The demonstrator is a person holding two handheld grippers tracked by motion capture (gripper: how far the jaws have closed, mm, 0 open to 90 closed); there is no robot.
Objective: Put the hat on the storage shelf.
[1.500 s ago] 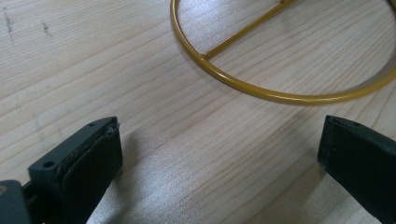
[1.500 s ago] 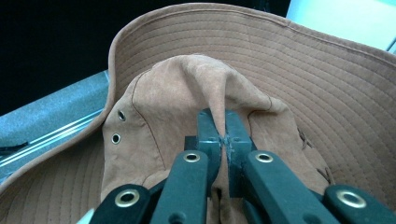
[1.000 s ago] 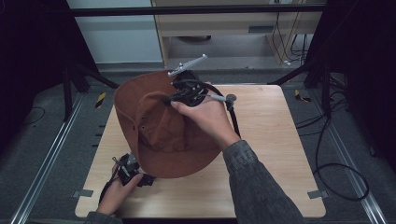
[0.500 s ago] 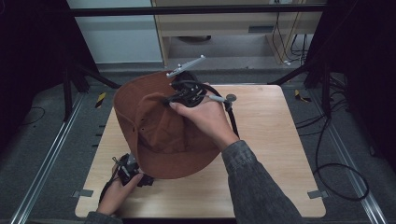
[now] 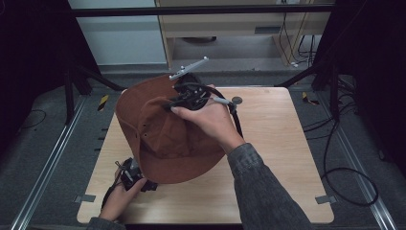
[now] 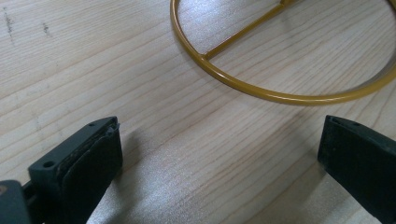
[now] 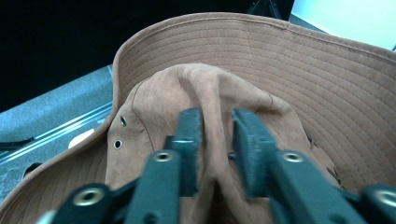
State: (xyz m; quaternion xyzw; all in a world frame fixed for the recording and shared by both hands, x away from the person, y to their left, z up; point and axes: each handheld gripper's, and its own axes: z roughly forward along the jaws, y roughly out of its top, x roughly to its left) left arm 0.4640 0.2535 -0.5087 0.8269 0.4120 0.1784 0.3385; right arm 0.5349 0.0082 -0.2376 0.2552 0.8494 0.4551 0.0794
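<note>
1. Pinching a fold of the crown, my right claw (image 7: 214, 154) has its jaws narrowed on a ridge of brown fabric; I judge that grip lets me carry the brown hat (image 5: 165, 134) by its soft top without crushing the brim.
2. In the right gripper view the brim curves up and around behind the crown, and two small eyelets sit on the crown's side, so the hat hangs tilted from the pinch instead of lying flat.
3. From the high view, the right hand (image 5: 210, 120) holds that claw above the middle of the wooden surface (image 5: 282, 143), with the hat draped below and toward the near-left side.
4. My left claw (image 6: 219, 158) stands wide, both pads apart with bare wood between them and nothing gripped. It sits low at the near-left corner, partly under the hat's brim, with the left hand (image 5: 119, 196) behind it.
5. Just ahead of those wide jaws lies a gold wire ring (image 6: 280, 95) with a spoke running inward, resting on the wood. It looks like the base of a stand, though I cannot tell its upper part.
6. My guess is that the left claw waits there to steady that ring while the hat goes over it.
</note>
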